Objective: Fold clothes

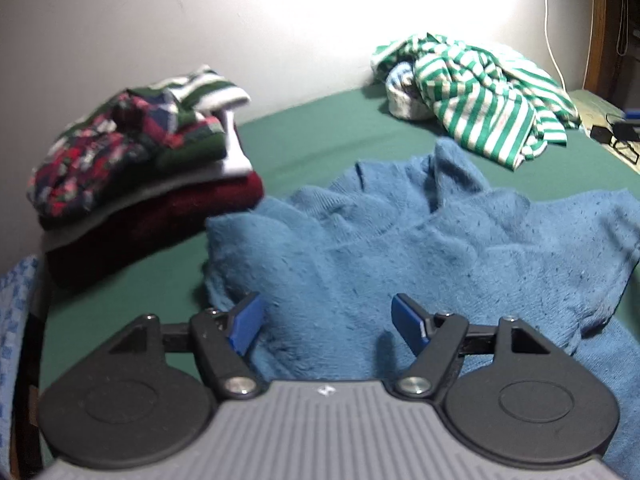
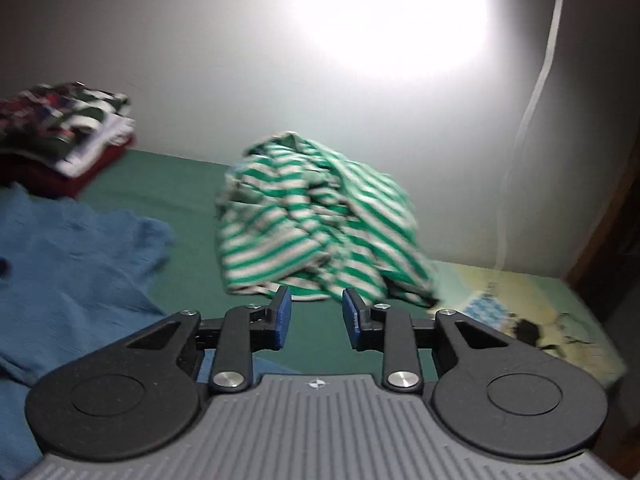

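Your left gripper (image 1: 326,326) hangs with its fingers spread wide and empty, right over the near part of the blue sweater (image 1: 420,240), which lies rumpled and unfolded on the green sheet (image 1: 312,136), its width running left to right and its collar toward the wall. Your right gripper (image 2: 314,320), also spread and holding nothing, sits off the sweater's right edge, facing the crumpled striped shirt (image 2: 316,220) (still a heap). A folded stack (image 1: 136,168) stands at the left. The left one is nearer the sweater.
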Available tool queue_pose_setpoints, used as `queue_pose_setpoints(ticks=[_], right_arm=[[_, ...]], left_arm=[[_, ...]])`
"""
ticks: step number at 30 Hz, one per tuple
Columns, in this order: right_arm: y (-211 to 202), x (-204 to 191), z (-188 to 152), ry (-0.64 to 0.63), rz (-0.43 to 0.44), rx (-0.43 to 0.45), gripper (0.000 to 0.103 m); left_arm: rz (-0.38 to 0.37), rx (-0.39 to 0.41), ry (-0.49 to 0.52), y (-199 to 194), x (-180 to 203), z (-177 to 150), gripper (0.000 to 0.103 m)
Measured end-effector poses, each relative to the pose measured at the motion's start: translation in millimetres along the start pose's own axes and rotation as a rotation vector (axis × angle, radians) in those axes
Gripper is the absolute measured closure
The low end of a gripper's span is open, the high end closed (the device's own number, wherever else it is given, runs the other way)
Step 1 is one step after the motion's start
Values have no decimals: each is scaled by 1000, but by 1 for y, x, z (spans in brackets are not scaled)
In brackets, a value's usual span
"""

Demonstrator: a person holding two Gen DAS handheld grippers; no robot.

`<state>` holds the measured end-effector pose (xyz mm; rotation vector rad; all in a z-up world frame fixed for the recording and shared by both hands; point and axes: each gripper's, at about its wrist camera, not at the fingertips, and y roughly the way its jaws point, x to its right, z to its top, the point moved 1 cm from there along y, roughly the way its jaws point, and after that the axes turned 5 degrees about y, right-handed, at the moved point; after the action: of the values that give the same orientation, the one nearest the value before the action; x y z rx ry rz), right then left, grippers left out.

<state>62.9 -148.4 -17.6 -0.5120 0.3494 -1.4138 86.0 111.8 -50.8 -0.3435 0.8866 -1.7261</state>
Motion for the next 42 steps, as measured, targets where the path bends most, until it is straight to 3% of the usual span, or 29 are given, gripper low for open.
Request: queue_pose_setpoints(ticks=[2,5,7,10,12,18,22,24,27,30,34,36,38,41,42], right_arm=[[8,-20,8,17,176,-63,77],[24,-55,7,-31,305,-127,78],[37,-73,4,-60,352,-154,83],[57,-85,6,-47,317,-209,94],[62,-89,16,-26,333,-197,96],[84,-133,52,-91,541,-174,94],[113,-163,65,-70,652,-211,76],[123,-182,62,-85,719,-243,75],[123,-205,49,-171,683,-212,76],[130,-204,44,-141,658,-226,90],[135,-200,41,-91,627,-240,87],[124,-193,45,-57,646,-197,80],[113,-186,48,-45,671,-154,80],[116,-183,48,-40,605,-151,80],[120,-181,47,-27,569,-159,74]], left_arm=[[17,-5,-15,3,-5,-4,25],[42,-12,-36,7,-12,-9,23],[58,-17,-51,10,-17,-13,19],[69,-26,-82,13,-26,-18,14],[56,-32,-110,13,-32,-20,14],[82,43,-66,-8,-18,-18,26],[35,64,-22,-16,-7,-18,25],[14,48,-20,-13,-3,-19,25],[-19,20,-21,-6,2,-24,25],[1,20,-8,-5,7,-29,20],[2,32,-37,-16,4,-32,17],[1,38,-53,-22,2,-33,21],[1,45,-68,-28,1,-34,22],[-18,57,-79,-37,5,-35,20],[-23,57,-73,-37,7,-36,20]])
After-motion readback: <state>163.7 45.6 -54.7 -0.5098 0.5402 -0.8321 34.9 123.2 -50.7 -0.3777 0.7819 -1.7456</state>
